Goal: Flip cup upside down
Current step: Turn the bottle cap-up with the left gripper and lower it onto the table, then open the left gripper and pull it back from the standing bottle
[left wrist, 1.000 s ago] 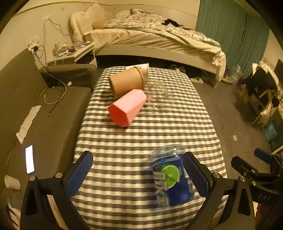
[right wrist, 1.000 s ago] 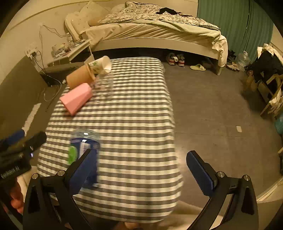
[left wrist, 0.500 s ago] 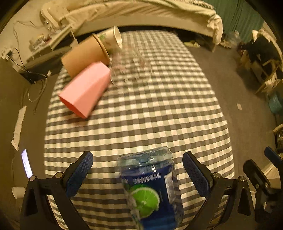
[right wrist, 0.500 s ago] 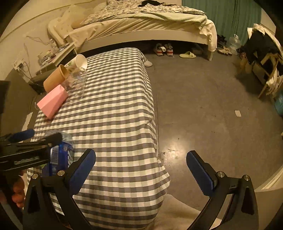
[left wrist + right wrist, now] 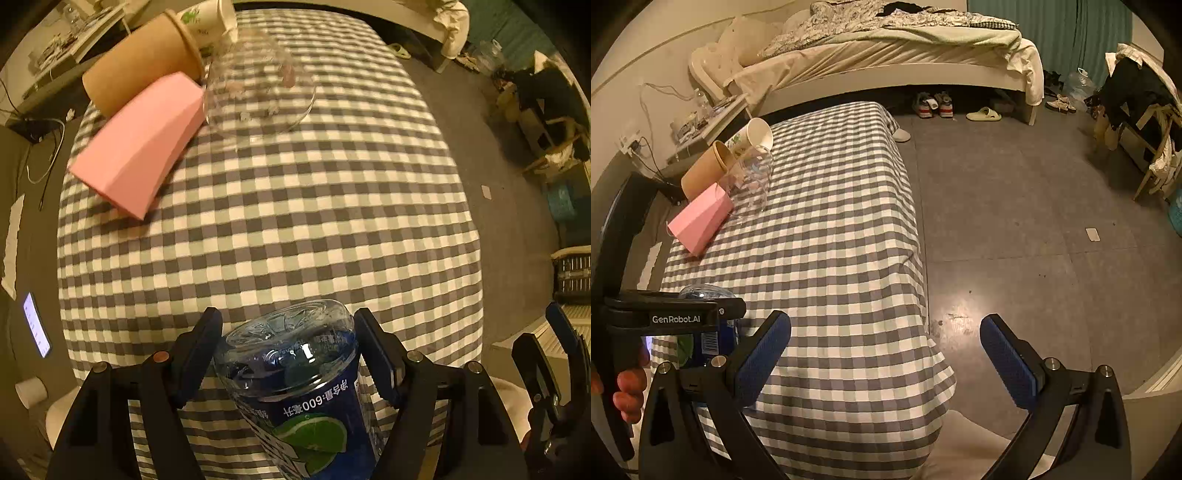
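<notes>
My left gripper is shut on a clear plastic cup with a blue lime label, its flat closed end pointing away from the camera, at the near edge of the checked table. The cup also shows in the right wrist view, held by the left gripper's black body. My right gripper is open and empty, hanging past the table's right front corner over the floor.
At the far left of the table lie a pink cup, a brown paper cup, a white paper cup and a clear glass cup, all on their sides. A bed stands behind; a sofa with a phone is left.
My left gripper has closed on the blue-labelled cup and moved in closer over the table. My right gripper has swung right, off the table edge.
</notes>
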`<state>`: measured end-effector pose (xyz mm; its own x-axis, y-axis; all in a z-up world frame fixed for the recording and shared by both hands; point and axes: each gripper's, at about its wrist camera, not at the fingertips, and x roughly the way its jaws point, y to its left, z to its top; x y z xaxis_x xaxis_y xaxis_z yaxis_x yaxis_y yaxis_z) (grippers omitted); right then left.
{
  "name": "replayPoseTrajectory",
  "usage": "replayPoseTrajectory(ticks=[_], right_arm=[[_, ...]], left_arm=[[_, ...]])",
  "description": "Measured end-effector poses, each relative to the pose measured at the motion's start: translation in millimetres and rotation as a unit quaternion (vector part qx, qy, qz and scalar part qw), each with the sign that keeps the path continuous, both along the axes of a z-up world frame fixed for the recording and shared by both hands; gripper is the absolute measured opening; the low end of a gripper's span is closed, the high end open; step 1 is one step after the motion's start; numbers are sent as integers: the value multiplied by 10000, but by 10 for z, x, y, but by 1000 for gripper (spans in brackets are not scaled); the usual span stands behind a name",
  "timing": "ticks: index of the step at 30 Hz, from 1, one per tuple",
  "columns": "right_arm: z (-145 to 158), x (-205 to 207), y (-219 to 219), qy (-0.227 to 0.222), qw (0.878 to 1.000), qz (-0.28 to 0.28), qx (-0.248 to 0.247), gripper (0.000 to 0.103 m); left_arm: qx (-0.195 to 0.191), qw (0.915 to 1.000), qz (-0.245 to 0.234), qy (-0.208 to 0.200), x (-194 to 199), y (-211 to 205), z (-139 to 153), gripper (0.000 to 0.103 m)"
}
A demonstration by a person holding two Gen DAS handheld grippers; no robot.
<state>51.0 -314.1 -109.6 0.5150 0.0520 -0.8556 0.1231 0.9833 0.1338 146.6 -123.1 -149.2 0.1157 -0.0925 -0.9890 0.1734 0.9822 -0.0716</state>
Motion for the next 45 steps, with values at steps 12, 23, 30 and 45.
replayPoseTrajectory(ticks=[12,23,30,45], right_arm=[[104,-170,-41,-122,9997,-194,-26,103],[123,-216,-28,-166,9996,-232,-63,103],[132,-212,-32,-155,9996,-240,-42,103],[603,-436,55,-521,9982,-234,-196,103]], left_arm=[[299,9677,-111,-2502,-125,5,805,75],[554,9345,-442,-3489,-440,-131,585,75],[272,9411,-368,-3350,-397,-100,610,76],[-423,9281,-195,-3694,-634,80,1283,79]])
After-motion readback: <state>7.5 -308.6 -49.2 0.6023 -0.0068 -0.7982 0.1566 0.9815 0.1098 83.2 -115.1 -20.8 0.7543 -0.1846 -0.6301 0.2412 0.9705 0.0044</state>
